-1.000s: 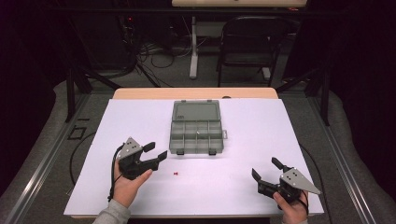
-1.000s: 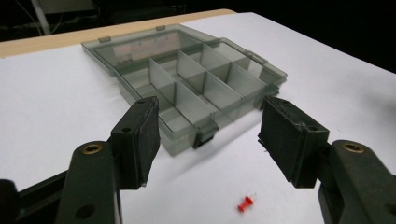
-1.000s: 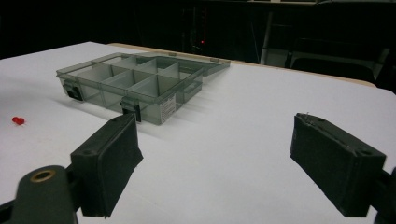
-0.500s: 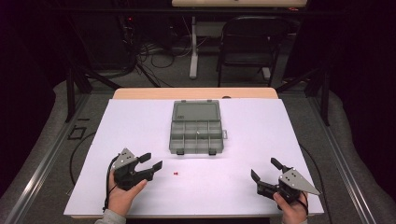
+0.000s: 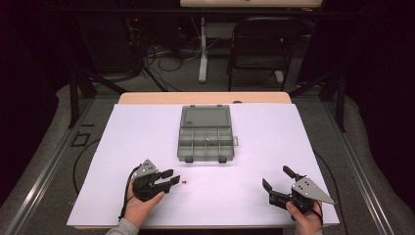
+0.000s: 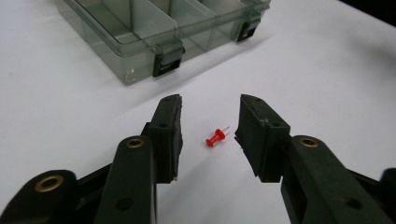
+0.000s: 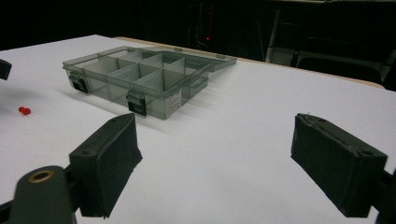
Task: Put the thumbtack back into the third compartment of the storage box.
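Red push pin (image 6: 215, 138) on white table cover (image 5: 147, 132); smoky translucent grey organiser box (image 5: 205, 133) with darker grey latches beyond the pin; black grippers, brass-coloured rivets; tan table edge behind the box.

High view. An open grey compartment box (image 5: 206, 139) lies mid-table on the white table (image 5: 122, 132). The left gripper (image 5: 171, 177) points at a red pushpin (image 5: 184, 182) just beyond its tips, jaws just closing; the right gripper (image 5: 277, 179) rests wide-jawed, well apart.
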A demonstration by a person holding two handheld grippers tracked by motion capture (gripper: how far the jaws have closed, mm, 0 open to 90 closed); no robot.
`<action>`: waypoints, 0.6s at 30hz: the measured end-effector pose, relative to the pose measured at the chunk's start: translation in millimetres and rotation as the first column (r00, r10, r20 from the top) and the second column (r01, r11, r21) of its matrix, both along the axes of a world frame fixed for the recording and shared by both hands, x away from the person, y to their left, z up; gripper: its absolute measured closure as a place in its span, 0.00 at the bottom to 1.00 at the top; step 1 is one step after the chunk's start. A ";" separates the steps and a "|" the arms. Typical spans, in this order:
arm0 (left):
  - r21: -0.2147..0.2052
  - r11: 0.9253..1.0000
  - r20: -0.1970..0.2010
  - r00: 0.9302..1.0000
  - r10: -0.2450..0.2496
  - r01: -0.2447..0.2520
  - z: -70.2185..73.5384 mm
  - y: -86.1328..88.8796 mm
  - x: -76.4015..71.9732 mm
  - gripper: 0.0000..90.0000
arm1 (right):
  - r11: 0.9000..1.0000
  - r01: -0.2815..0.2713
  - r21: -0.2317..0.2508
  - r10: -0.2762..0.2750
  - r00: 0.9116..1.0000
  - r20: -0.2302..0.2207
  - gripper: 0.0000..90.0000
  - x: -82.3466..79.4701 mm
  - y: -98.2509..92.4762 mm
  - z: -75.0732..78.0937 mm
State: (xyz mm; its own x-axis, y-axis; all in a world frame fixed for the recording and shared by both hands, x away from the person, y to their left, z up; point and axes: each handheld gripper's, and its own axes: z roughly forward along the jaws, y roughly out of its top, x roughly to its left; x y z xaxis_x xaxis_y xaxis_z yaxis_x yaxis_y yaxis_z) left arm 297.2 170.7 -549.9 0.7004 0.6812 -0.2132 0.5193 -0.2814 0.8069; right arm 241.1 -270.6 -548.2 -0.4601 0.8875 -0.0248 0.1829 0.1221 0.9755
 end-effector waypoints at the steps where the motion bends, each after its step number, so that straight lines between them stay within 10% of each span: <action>1: 0.002 1.000 -0.005 1.000 -0.009 0.009 -1.4 -2.0 1.1 0.70 | 1.000 -0.001 0.000 0.001 1.000 -0.001 0.16 0.1 0.0 0.0; 18: 0.077 0.995 -0.044 0.997 -0.060 0.063 -14.5 -14.8 14.1 0.85 | 1.000 -0.007 -0.006 0.007 1.000 -0.005 0.16 0.6 -0.5 -0.1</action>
State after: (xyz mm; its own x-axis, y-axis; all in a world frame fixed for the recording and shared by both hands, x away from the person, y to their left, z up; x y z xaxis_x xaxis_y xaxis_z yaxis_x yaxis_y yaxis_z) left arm 311.3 155.9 -564.4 0.7330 0.6529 -0.1909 0.5318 -0.3751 0.7592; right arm 241.7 -271.1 -548.3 -0.4666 0.8840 -0.0279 0.1870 0.1295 0.9738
